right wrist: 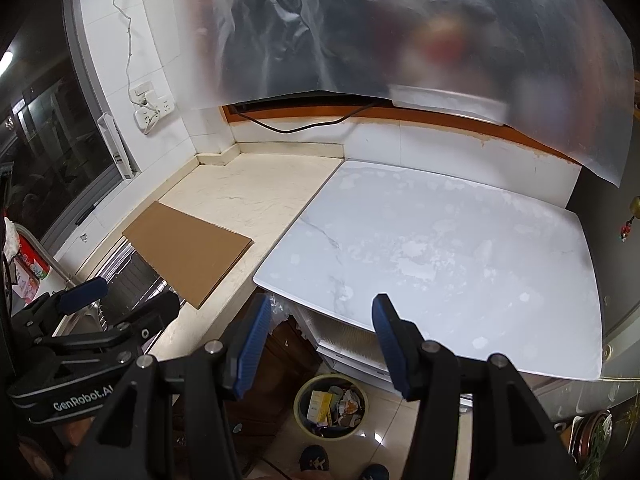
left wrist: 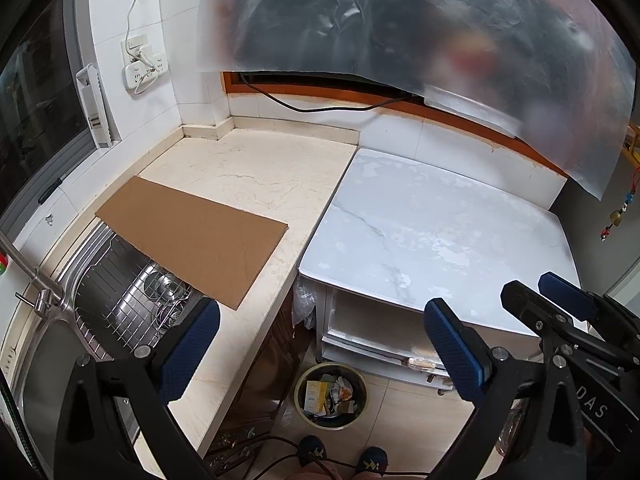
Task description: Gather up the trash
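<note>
I held my left tongs (left wrist: pixel 322 354) wide open and empty above the front edge of the beige desk (left wrist: pixel 256 176), and my right tongs (right wrist: pixel 318 342) were open and empty too, hanging over the gap between that desk and the white marble desk (right wrist: pixel 440 248) beside it. The trash (right wrist: pixel 334 404), boxes and crumpled wrappers, lay inside the round bin (right wrist: pixel 300 394) on the tiled floor (right wrist: pixel 384 444), below the front edge of the white desk and just ahead of my shoes (left wrist: pixel 312 452). Neither pair of tongs touched the bin. A flat sheet of brown cardboard (left wrist: pixel 192 240) lay on the beige desk, its near corner overhanging the steel sink (left wrist: pixel 120 300) with its wire rack. A black cable (left wrist: pixel 320 106) ran along the back wall under a hanging plastic sheet (left wrist: pixel 400 20).
</note>
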Action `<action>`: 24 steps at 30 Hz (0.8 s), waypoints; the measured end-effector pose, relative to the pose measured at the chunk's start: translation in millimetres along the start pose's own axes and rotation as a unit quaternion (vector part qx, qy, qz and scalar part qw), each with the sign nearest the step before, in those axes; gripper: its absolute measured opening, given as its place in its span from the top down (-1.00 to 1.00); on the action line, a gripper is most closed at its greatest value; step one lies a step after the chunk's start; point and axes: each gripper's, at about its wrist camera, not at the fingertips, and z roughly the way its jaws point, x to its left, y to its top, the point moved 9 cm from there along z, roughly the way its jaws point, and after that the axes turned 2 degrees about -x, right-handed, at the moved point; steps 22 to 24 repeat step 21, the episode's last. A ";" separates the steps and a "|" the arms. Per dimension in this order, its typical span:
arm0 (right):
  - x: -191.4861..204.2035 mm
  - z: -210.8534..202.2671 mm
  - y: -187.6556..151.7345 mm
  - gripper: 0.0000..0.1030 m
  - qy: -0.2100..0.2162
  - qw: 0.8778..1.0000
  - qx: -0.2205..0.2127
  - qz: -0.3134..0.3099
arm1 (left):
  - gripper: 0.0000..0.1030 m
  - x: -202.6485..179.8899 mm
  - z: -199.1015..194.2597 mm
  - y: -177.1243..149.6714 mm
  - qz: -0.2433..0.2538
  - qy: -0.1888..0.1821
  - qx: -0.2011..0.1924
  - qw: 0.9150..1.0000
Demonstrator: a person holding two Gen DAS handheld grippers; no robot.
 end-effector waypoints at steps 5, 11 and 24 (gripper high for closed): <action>1.3 2.3 -0.8 -0.03 -0.001 1.000 0.002 0.000 | -0.96 3.1 3.8 -0.3 0.001 -0.001 0.002 1.000; 3.0 5.0 -2.8 -0.03 -0.004 1.000 0.004 0.001 | -0.96 10.6 6.4 -3.6 0.003 -0.003 0.005 1.000; 2.4 10.5 -4.7 -0.03 -0.010 1.000 0.009 0.008 | -0.96 14.2 12.6 -7.5 0.009 -0.009 0.015 1.000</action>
